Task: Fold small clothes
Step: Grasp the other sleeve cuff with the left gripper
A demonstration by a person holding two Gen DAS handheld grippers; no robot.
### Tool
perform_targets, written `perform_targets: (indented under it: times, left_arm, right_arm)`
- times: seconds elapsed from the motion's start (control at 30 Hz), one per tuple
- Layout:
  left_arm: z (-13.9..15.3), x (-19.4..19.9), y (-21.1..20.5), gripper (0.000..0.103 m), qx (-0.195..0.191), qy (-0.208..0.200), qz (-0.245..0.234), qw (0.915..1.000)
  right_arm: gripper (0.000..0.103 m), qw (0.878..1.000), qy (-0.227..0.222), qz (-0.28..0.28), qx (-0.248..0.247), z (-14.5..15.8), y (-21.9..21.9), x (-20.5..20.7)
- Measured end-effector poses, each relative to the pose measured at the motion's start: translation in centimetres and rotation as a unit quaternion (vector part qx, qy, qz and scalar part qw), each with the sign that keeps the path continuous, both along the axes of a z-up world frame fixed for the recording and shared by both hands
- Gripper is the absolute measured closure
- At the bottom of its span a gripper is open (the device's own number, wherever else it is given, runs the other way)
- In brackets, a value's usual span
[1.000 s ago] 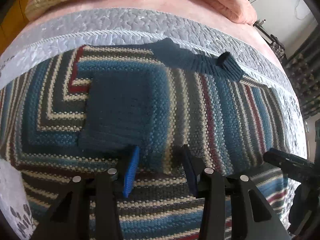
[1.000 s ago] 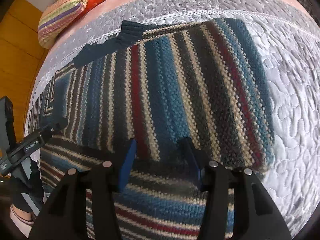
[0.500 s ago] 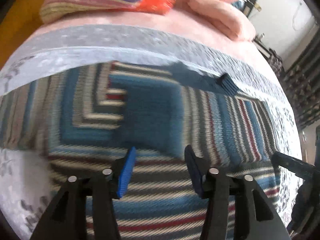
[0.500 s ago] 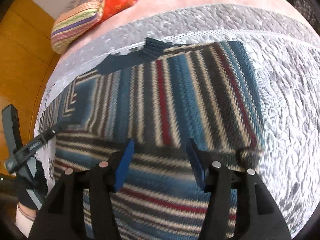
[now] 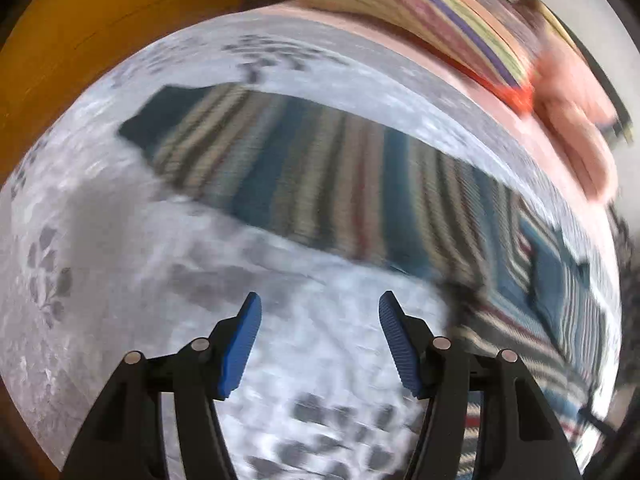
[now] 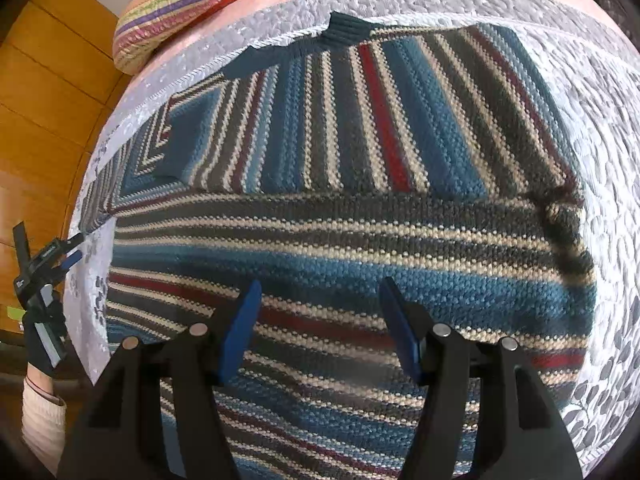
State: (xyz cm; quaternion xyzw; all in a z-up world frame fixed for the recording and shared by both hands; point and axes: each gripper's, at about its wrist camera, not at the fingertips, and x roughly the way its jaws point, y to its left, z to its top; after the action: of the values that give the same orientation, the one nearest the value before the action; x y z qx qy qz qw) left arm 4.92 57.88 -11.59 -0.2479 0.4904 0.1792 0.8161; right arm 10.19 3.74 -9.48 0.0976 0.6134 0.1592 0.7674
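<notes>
Currently the striped blue, cream and red knitted sweater lies directly ahead of and under the spread, empty right claw, long axis crosswise; left claw, spread too, sits off its edge over grey quilted bedspread, sweater ahead-right.

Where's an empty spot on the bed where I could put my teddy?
There is bare grey quilt right under the left gripper, between the striped sweater and the near edge. Another bare strip of quilt runs along the sweater's right side in the right wrist view. The middle is covered by the sweater, and the striped pillow fills the far corner.
</notes>
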Motion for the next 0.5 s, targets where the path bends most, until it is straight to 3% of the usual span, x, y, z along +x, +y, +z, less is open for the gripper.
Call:
perform_targets:
  times: [0.17,0.3,0.5]
  left_arm:
    - [-1.3,-1.8,5.9,0.041,-0.052,-0.026,0.079,0.9952]
    - [-2.3,-2.5,10.5,0.042,-0.087,-0.048,0.14,0.9851]
    - [-4.2,-2.1,15.2,0.042,-0.134,-0.078,0.189,0.9696]
  right_arm:
    - [0.042,1.0,0.002,0.001,-0.006,-0.4,0.3,-0.2]
    - [0.042,1.0,0.003,0.004,-0.014,-0.7,0.3,-0.3]
    - [0.042,1.0,0.012,-0.009,-0.02,-1.3,-0.3,-0.3]
